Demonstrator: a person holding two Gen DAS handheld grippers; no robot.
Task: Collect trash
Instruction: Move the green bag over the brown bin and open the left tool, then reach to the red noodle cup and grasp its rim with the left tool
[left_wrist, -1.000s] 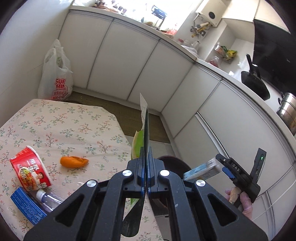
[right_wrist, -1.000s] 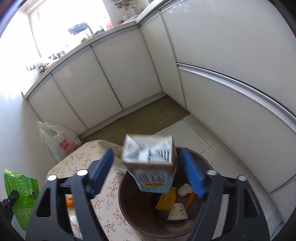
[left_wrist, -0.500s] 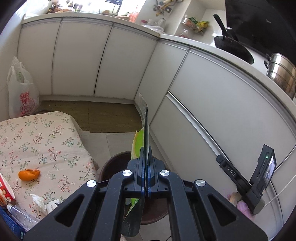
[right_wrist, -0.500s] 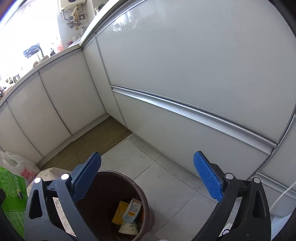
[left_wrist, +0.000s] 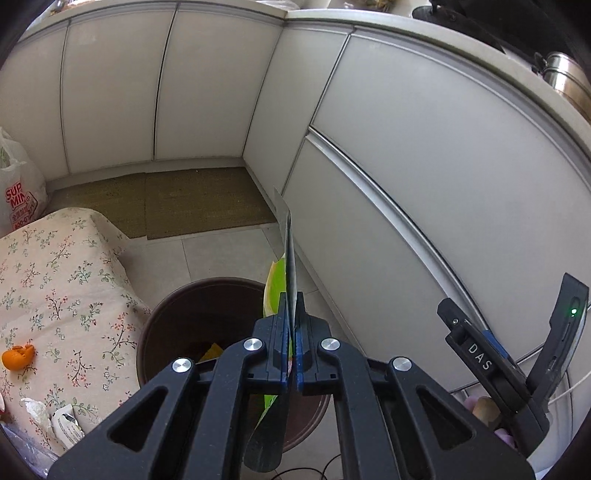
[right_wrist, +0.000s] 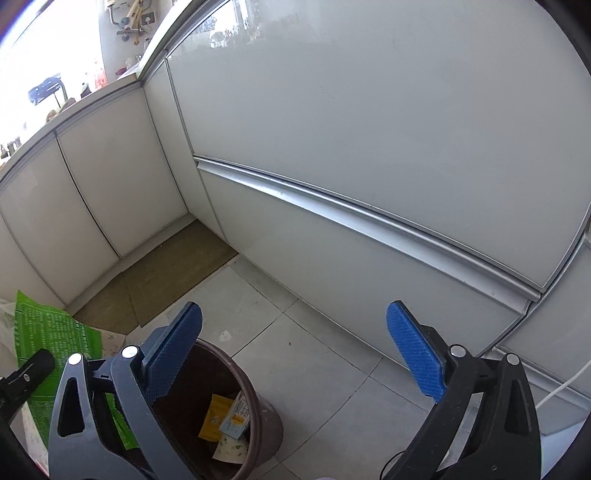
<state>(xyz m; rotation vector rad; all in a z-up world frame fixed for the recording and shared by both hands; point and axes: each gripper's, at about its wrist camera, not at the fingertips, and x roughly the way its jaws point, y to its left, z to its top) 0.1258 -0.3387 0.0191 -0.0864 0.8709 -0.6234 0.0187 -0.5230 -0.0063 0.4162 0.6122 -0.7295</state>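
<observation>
My left gripper (left_wrist: 292, 306) is shut on a flat green wrapper (left_wrist: 286, 258) seen edge-on, held over the brown trash bin (left_wrist: 162, 314) on the floor. The same green wrapper (right_wrist: 51, 336) shows at the left of the right wrist view, clamped by the left gripper's black fingers (right_wrist: 33, 365). My right gripper (right_wrist: 291, 347) stands wide open with nothing between its blue pads (right_wrist: 413, 347), to the right of the bin (right_wrist: 266, 424). Inside the bin lie a blue-and-white carton (right_wrist: 238, 415) and a yellow packet (right_wrist: 214, 415).
A table with a flowered cloth (left_wrist: 55, 280) stands left of the bin, bearing an orange peel (left_wrist: 17, 356) and crumpled white scraps (left_wrist: 55, 421). White cabinet fronts (left_wrist: 424, 184) run along the right and back. A white shopping bag (left_wrist: 18, 192) and a brown mat (left_wrist: 184, 199) lie beyond.
The right gripper opened and dropped the carton into the bin, then swung right. The left gripper carried the green wrapper from over the table to over the bin.
</observation>
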